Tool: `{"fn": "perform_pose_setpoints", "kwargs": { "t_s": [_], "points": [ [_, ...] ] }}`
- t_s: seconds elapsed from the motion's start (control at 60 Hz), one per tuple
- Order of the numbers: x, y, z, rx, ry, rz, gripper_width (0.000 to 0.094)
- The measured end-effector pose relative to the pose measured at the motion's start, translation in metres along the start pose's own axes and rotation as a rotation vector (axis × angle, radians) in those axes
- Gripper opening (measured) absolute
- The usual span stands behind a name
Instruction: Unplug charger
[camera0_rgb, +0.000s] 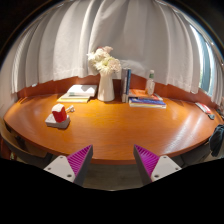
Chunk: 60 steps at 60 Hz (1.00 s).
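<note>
A small red block (59, 112) sits on a white base (55, 122) on the left part of the wooden table (120, 125); it looks like the charger in a socket block. No cable shows. My gripper (113, 152) is over the table's near edge, well short of the red block and to its right. The magenta pads (80, 158) stand wide apart with nothing between them.
A white vase of white flowers (105, 80) stands at the back centre. Flat books (147, 100), an upright book (127, 82) and a bottle (151, 80) are to its right. A white stack (77, 93) lies at the back left. White curtains (110, 30) hang behind.
</note>
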<state>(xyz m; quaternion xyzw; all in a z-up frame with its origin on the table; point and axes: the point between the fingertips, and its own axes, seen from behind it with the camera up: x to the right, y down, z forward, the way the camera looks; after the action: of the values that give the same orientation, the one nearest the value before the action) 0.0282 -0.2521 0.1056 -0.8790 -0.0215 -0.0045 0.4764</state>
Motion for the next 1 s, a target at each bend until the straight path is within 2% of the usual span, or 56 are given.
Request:
{"fn": "perform_pose_setpoints", "kwargs": {
  "t_s": [0.033,0.1,0.25,0.45,0.583,0.617,0.7,0.733,0.817,0.917,1.0],
  "points": [
    [-0.053,0.014,0.021,-0.012,-0.02,-0.003,0.0818],
    [-0.104,0.022,0.038,-0.028,-0.068,-0.003,0.082],
    [-0.197,0.007,0.082,-0.022,-0.159,0.01,0.0841],
    [-0.275,-0.04,0.153,0.017,-0.202,-0.007,0.0839],
    [-0.296,-0.062,0.193,0.028,-0.192,-0.006,0.0827],
    [-0.297,-0.067,0.2,0.032,-0.185,-0.005,0.0796],
    [-0.297,-0.081,0.209,0.067,-0.167,0.008,0.0627],
    [-0.289,-0.08,0.213,0.061,-0.134,0.011,0.0502],
    [-0.29,-0.079,0.212,0.058,-0.144,0.024,0.0486],
    [-0.289,-0.078,0.212,0.055,-0.132,0.011,0.0418],
    [-0.289,-0.078,0.214,0.014,-0.13,0.021,0.0359]
  ]
}}
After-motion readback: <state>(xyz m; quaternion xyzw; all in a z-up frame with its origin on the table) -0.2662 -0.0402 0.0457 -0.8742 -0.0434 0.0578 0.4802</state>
